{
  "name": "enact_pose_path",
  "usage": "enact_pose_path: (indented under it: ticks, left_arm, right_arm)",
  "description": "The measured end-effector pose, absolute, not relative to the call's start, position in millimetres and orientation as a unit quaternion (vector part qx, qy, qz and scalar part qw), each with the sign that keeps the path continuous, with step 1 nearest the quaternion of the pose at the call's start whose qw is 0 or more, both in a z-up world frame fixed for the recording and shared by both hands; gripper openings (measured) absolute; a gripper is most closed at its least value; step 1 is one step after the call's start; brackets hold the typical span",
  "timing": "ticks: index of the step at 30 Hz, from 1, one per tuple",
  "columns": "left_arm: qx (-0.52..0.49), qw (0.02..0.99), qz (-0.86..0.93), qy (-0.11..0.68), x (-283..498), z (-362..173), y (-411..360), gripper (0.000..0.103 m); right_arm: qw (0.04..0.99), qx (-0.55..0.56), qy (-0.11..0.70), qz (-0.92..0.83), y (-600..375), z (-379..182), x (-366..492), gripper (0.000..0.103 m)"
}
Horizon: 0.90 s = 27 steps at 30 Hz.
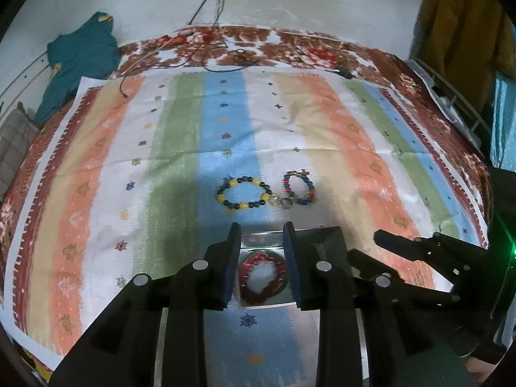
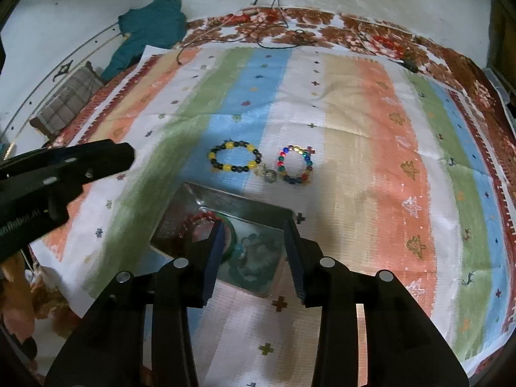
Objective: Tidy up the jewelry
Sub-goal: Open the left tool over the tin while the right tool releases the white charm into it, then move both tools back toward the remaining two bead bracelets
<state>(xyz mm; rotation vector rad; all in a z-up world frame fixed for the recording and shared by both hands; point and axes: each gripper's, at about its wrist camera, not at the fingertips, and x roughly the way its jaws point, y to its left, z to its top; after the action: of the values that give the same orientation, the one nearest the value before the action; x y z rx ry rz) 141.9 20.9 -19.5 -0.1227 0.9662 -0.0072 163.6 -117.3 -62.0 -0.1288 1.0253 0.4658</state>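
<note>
A shiny metal tray [image 1: 261, 238] lies on the striped cloth just under both grippers. My left gripper [image 1: 262, 225] is open above it, and a red bead bracelet [image 1: 258, 255] rests in the tray between the fingers, untouched by the pads. My right gripper [image 2: 254, 222] is open over the other end of the tray [image 2: 238, 198], where a greenish bracelet [image 2: 254, 258] lies beside the red one [image 2: 196, 222]. Beyond the tray sit a yellow-and-dark bead bracelet [image 2: 233, 158], a multicolour bead bracelet [image 2: 295, 164] and a small clear-bead piece [image 2: 268, 174].
The striped cloth [image 1: 354, 148] covers a red floral blanket [image 1: 290, 45]. Black cables [image 1: 206, 64] trail along its far edge. A teal garment [image 1: 80, 61] and a grey cushion [image 1: 13, 142] lie at the far left. The other gripper [image 1: 419, 245] reaches in from the right.
</note>
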Motion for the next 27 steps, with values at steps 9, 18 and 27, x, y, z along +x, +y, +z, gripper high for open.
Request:
enact_pose_path:
  ticks: [9, 18, 27]
  left_arm:
    - [-0.065, 0.88, 0.013, 0.471, 147, -26, 33, 0.043]
    - [-0.057, 0.872, 0.033, 0.484, 163, -39, 44, 0.047]
    - [-0.038, 0.865, 0.053, 0.498, 185, -55, 50, 0.052]
  right_arm:
    - [0.842, -0.057, 0.496, 0.205, -123, -69, 176, 0.042]
    - [0.847, -0.065, 0.494, 0.183, -126, -74, 195, 0.051]
    - [0.847, -0.064, 0.499, 0.172, -130, -81, 216, 0.058]
